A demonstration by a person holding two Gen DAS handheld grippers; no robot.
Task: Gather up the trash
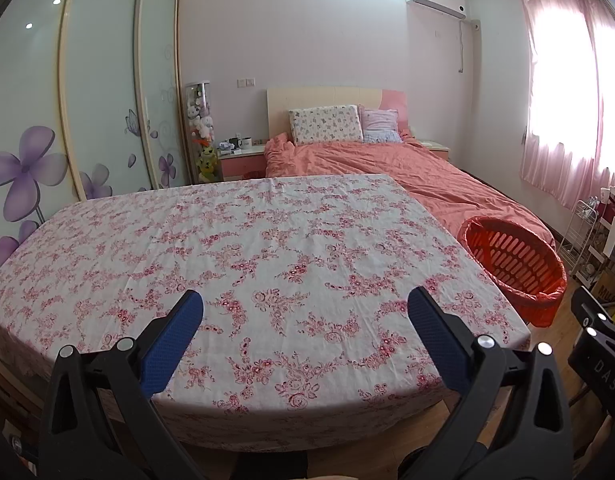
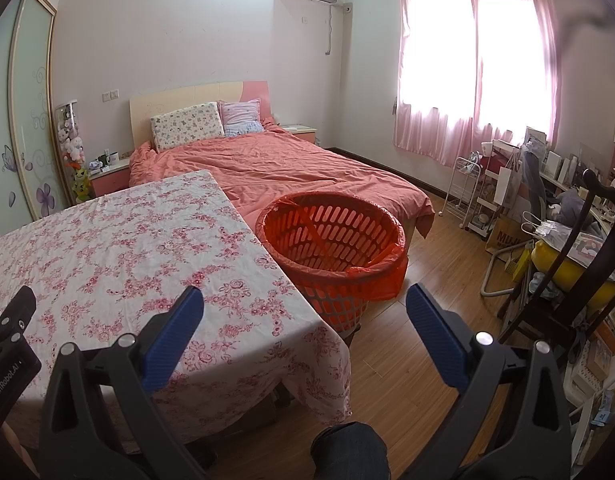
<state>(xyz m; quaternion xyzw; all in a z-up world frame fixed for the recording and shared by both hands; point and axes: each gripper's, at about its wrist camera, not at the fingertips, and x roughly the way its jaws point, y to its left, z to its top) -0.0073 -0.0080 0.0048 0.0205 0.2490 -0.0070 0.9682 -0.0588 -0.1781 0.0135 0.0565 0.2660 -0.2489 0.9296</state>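
A table with a pink floral cloth [image 1: 247, 272] [image 2: 119, 256] fills the foreground, and I see no trash lying on it. An orange slotted basket lined with an orange bag [image 1: 515, 264] [image 2: 331, 248] stands on the floor at the table's right edge. My left gripper [image 1: 305, 304] hovers open over the near part of the cloth, nothing between its blue pads. My right gripper [image 2: 305, 304] is open too, held over the table's right corner and the floor, just short of the basket. The inside of the basket looks empty as far as I can see.
A bed with a salmon cover [image 2: 291, 168] lies behind the table. Wardrobe doors [image 1: 87, 100] run along the left. On the right are a dark wooden chair [image 2: 587, 264], a white wire rack [image 2: 463, 192] and cluttered shelves. A person's knee [image 2: 347, 452] shows at the bottom.
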